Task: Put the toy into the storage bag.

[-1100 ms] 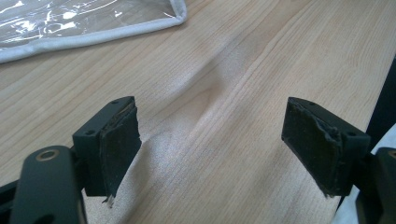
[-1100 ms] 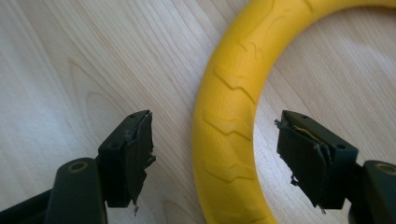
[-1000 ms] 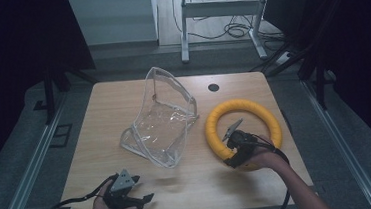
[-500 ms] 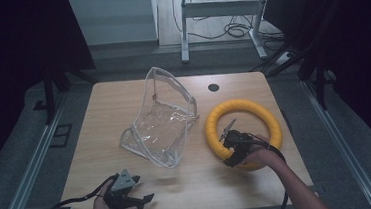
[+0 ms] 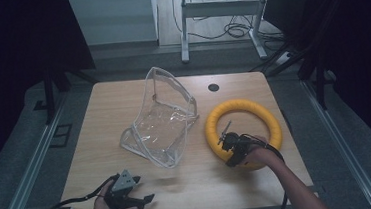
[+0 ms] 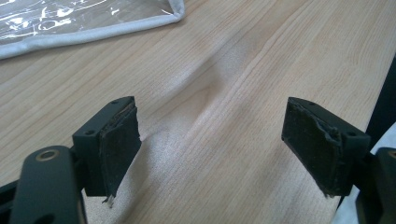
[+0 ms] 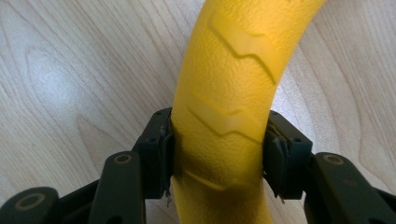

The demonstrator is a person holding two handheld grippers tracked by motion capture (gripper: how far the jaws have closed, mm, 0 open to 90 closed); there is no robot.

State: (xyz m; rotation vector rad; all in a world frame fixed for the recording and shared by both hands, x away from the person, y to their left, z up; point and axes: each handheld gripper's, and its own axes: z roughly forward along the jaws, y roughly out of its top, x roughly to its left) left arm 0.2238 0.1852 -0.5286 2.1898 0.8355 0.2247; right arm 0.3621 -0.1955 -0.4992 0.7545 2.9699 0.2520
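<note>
Yellow ring (image 5: 243, 127) lies flat on the right half of the table (image 5: 123, 104), and the right tongs (image 5: 231, 148) have closed on its near-left arc — in the right gripper view the two black jaws press either side of the ring's (image 7: 233, 93) textured tube, the tube running straight away from them, across their line of closing. So the grip is square across the tube, not along it. From those tongs the rest of the ring curves away ahead and to the right, its open middle just beyond the jaws.

The clear bag (image 5: 162, 121) sits to the left of the right tongs, near but not touching the ring, half propped up with its mouth raised at the far side. That is the relation I would watch: any carry toward the bag goes leftward across a short strip of bare wood, and the ring is broad, so its far arc will swing wide as it lifts.

The left tongs (image 5: 130, 194) rest at the near edge of the table, well apart from the ring and nearer to the bag's lower corner; their jaws stand wide apart with nothing between them — in the left gripper view only bare wood, with the bag's white hem (image 6: 93, 32) ahead and to the left. Room is good on the near side; the ring's right arc lies close to the table's right edge.
</note>
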